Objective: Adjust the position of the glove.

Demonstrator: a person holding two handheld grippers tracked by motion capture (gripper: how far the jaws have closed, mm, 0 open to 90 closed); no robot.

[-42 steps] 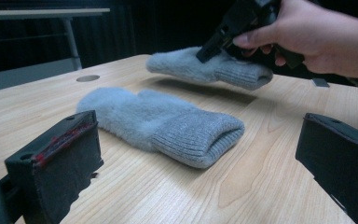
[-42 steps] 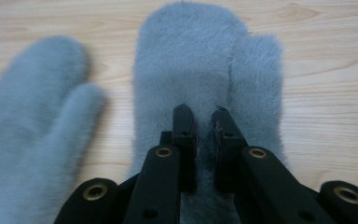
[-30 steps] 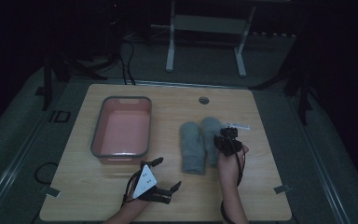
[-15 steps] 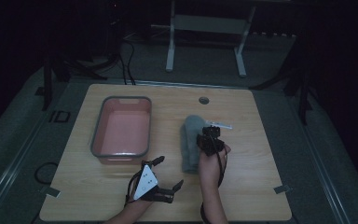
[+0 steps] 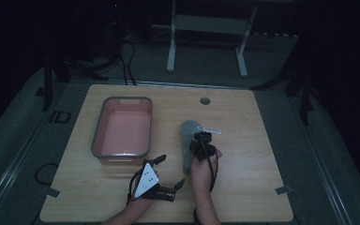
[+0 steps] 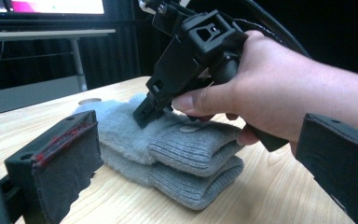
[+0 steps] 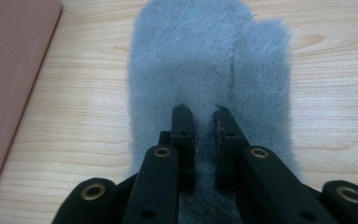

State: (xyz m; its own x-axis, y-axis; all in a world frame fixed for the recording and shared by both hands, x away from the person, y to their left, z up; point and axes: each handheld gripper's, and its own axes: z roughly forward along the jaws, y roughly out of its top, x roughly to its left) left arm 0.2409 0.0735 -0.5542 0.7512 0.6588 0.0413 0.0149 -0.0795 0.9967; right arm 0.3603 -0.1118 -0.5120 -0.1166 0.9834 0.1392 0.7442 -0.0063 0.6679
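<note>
Dim room, dark walls. Wooden table (image 5: 243,117) on grey floor (image 5: 206,70). White desk frame (image 5: 206,42) behind.

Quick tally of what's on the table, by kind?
Mittens: 2, grey, stacked, top mitten on bottom mitten
Tray: 1, pink with grey rim
Total: 3
</note>
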